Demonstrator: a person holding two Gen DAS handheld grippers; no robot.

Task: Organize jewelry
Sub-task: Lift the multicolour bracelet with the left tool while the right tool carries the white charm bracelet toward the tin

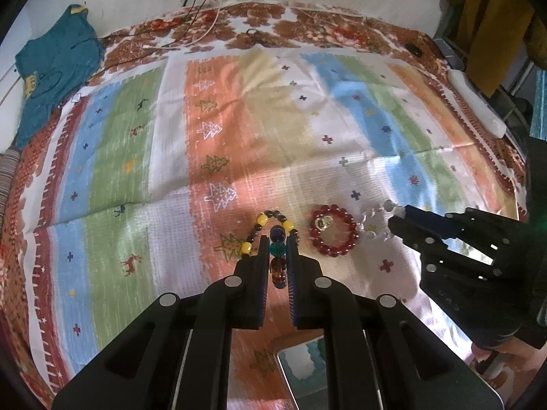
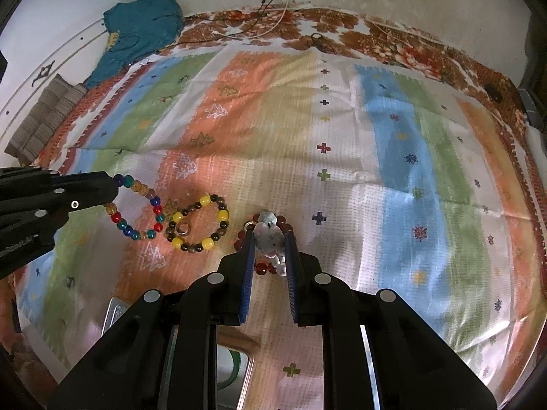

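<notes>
My left gripper (image 1: 277, 239) is shut on a multicolour glass-bead bracelet (image 1: 277, 256); in the right wrist view that bracelet (image 2: 136, 208) hangs from its tip (image 2: 112, 184). A yellow-and-brown bead bracelet (image 2: 198, 222) with a ring (image 2: 183, 228) inside lies on the cloth, also in the left view (image 1: 270, 229). A red bead bracelet (image 1: 333, 235) with a small earring (image 1: 323, 222) inside lies to the right. My right gripper (image 2: 270, 239) is shut on a white pearly bracelet (image 2: 270, 235), seen as white beads (image 1: 372, 225) at its tip (image 1: 398, 218).
A striped, patterned cloth (image 1: 239, 119) covers the bed. A metal tray (image 1: 307, 369) lies at the near edge under the grippers, also in the right view (image 2: 239, 376). A teal shirt (image 1: 51, 75) and cables (image 1: 205, 17) lie at the far side.
</notes>
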